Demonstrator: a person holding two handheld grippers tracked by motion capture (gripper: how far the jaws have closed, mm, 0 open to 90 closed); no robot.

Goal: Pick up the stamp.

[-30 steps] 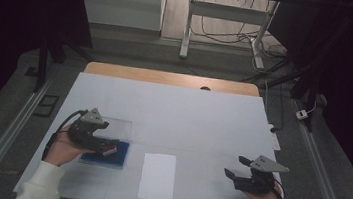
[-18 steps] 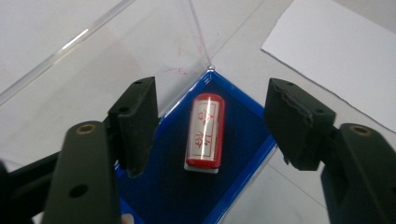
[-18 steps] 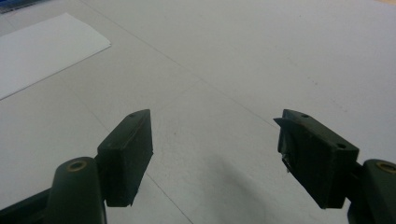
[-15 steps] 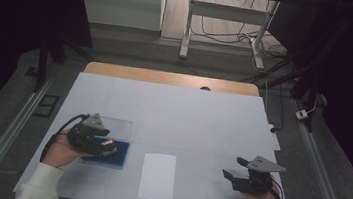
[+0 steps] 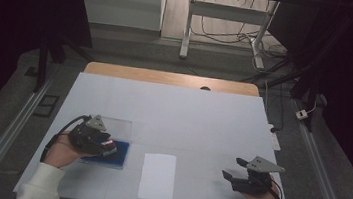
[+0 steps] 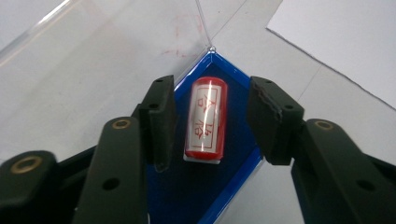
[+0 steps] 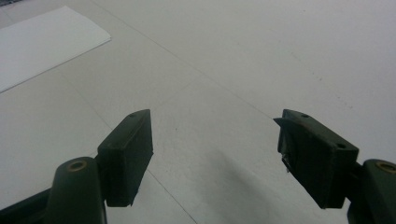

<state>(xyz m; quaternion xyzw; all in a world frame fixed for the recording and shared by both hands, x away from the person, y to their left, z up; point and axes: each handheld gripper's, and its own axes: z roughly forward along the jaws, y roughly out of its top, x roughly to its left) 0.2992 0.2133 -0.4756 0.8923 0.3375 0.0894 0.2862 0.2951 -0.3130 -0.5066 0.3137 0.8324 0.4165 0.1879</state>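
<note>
Reaching for the red stamp (image 6: 206, 119), the left gripper (image 6: 210, 121) has its jaws open on both sides of it, not touching. The stamp lies in the blue tray (image 6: 233, 186) near the tabletop's (image 5: 202, 117) front left corner. Next, I think, squeeze and lift. The right gripper (image 7: 212, 154) waits open, holding nothing, near the front right corner.

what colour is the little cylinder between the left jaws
Red, with a white label bearing red characters; the cylinder shows best in the left gripper view.

Red characters mark the red stamp's (image 6: 206, 119) white label, too stylised to read.
</note>
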